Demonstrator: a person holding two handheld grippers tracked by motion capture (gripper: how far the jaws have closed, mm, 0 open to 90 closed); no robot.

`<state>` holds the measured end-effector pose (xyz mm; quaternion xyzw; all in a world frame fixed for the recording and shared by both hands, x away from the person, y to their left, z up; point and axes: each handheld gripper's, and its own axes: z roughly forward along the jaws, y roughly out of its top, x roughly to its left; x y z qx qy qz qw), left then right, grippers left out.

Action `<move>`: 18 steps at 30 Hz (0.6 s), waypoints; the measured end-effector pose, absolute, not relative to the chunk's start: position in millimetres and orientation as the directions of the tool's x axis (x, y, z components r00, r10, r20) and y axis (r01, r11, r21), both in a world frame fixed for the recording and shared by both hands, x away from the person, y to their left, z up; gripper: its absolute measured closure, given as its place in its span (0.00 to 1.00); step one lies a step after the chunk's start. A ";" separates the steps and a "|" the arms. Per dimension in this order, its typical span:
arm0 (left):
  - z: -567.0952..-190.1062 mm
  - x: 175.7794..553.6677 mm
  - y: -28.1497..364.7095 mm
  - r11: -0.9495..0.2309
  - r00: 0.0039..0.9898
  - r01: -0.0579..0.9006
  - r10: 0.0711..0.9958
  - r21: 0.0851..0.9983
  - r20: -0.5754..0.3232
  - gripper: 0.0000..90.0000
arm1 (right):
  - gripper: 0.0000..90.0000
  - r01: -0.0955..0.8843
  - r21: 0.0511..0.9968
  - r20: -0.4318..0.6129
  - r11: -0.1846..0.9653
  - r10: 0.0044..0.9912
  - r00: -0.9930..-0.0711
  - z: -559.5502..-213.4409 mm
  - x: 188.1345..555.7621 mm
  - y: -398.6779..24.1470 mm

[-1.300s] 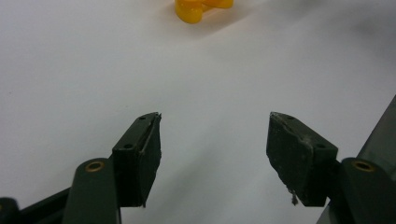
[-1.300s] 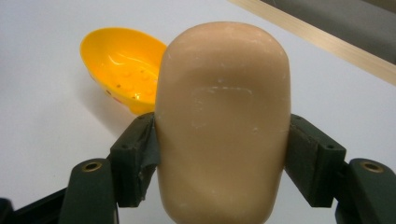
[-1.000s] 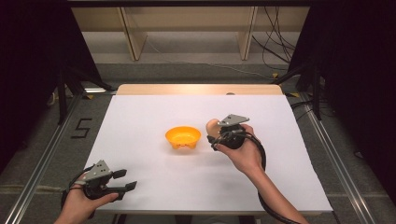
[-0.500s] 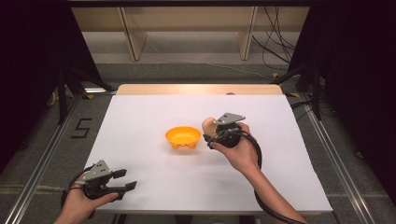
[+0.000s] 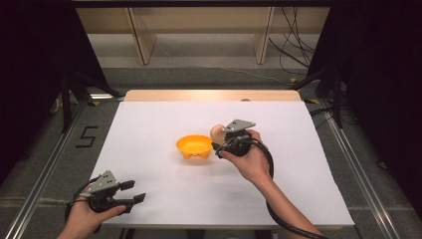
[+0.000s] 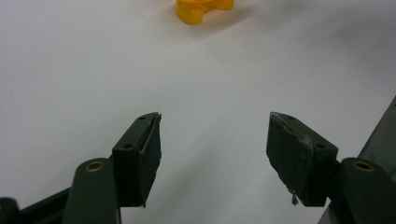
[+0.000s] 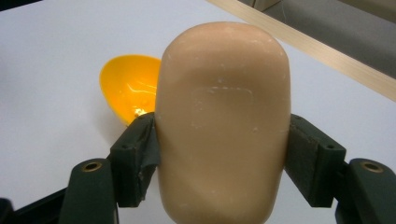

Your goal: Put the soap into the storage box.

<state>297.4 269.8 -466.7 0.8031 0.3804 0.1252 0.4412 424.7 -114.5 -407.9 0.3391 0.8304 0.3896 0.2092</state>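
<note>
We had moved the right gripper, jaws clamped on the tan soap bar, closer to the orange bowl, so the drop looked near, while the left gripper sat open and empty on the table.

Smooth tan soap bar, rounded, held upright above table; orange bowl just beside it

A pale peach soap bar, plain; a bright orange bowl mid-frame; a white desk; black fingers.
</note>
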 end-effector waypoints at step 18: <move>-465.8 297.4 270.2 -0.320 0.681 0.501 0.719 0.804 -0.138 0.39 | 0.37 0.387 0.797 -0.083 0.463 0.719 -0.690 -407.2 432.1 -97.1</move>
